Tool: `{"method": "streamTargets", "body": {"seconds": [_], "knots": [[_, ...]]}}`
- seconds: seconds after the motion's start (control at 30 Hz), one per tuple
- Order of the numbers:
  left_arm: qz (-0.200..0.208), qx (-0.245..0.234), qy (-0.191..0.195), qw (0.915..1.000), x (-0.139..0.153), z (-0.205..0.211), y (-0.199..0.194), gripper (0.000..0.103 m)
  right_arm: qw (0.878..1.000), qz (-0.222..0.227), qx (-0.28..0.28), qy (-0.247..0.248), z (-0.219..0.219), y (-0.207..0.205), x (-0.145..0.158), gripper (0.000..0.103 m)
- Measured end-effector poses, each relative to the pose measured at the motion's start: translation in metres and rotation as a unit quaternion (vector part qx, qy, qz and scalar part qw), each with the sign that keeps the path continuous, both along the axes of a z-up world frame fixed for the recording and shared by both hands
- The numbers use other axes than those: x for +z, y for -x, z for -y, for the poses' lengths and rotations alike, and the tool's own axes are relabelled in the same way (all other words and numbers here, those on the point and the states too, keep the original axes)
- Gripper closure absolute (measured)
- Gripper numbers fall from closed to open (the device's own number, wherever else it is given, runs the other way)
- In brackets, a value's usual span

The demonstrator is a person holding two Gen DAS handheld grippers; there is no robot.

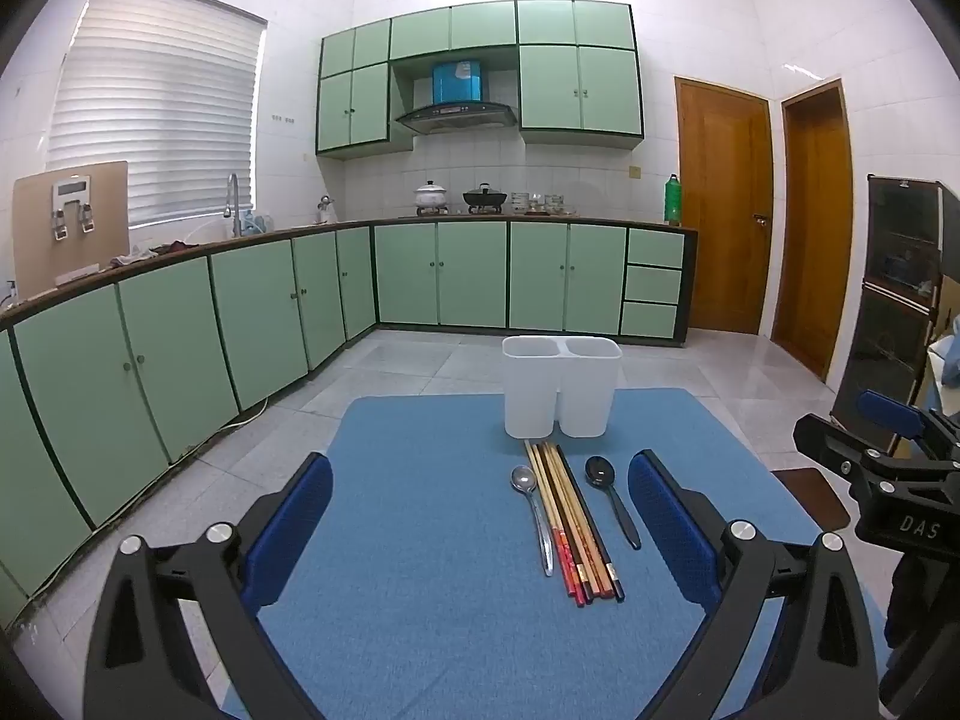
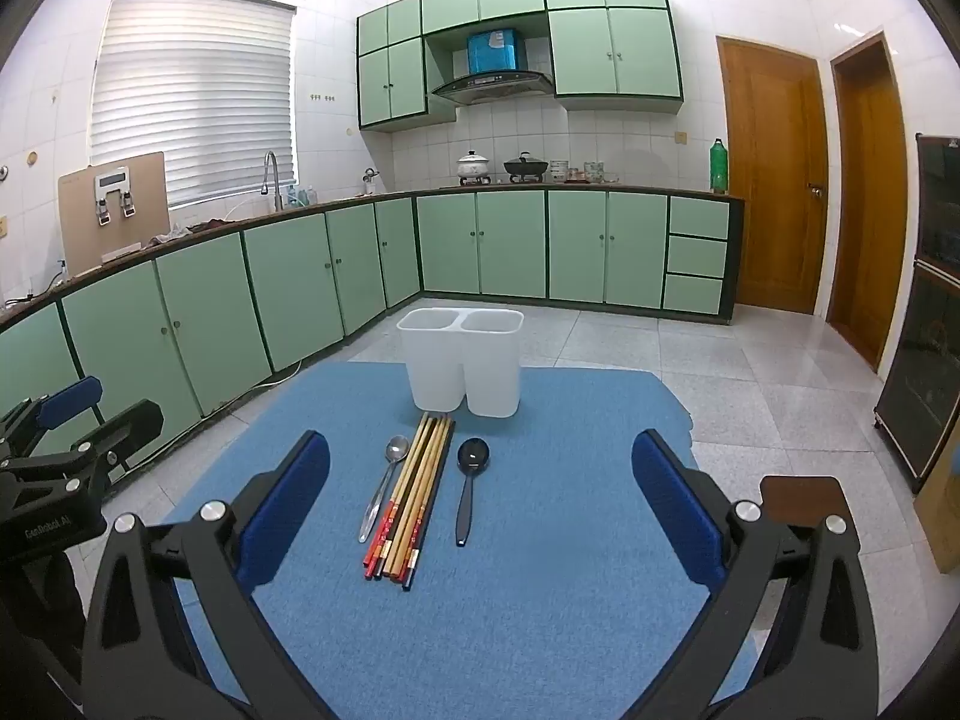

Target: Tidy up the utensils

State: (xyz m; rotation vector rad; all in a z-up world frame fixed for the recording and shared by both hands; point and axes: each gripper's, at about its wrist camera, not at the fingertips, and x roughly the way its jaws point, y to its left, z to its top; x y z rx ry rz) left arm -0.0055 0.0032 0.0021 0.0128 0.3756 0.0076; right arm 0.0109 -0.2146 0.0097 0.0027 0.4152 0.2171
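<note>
Utensils, chopsticks (image 2: 411, 495) flanked by a steel spoon (image 2: 384, 483) at nine o'clock and a black spoon (image 2: 469, 483) at three, lie handles-near for easy picking below the empty white holder (image 2: 461, 360) at twelve, while left gripper (image 1: 480, 525) and right gripper (image 2: 480, 510) hover spread wide, holding nothing.

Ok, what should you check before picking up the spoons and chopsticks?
1. White plastic two-compartment holder upright, nothing seen inside: ok.
2. Left gripper open and holding nothing: ok.
3. Right gripper open and holding nothing: ok.
4. Shiny metal spoon lying flat left of the bundle of wooden chopsticks; touching or not: cannot tell.
5. Black plastic spoon apart on the right: ok.
6. Blue cloth mat flat under everything: ok.
</note>
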Motion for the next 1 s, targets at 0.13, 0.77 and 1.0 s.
{"method": "streamTargets", "body": {"seconds": [0.13, 0.77, 1.0], "knots": [[0.0, -0.001, 0.001, 1.0, 0.001, -0.002, 0.002, 0.006, 1.0, 0.0, 0.0, 0.0, 0.0, 0.0, 0.0, 0.005], [-0.006, 0.002, 0.003, 1.0, -0.002, -0.003, -0.003, 0.006, 1.0, -0.002, 0.0, 0.001, 0.0, -0.002, 0.003, 0.005], [-0.008, 0.003, 0.003, 1.0, -0.004, -0.003, -0.005, 0.006, 1.0, -0.005, -0.002, 0.0, 0.003, -0.006, -0.009, 0.005]]}}
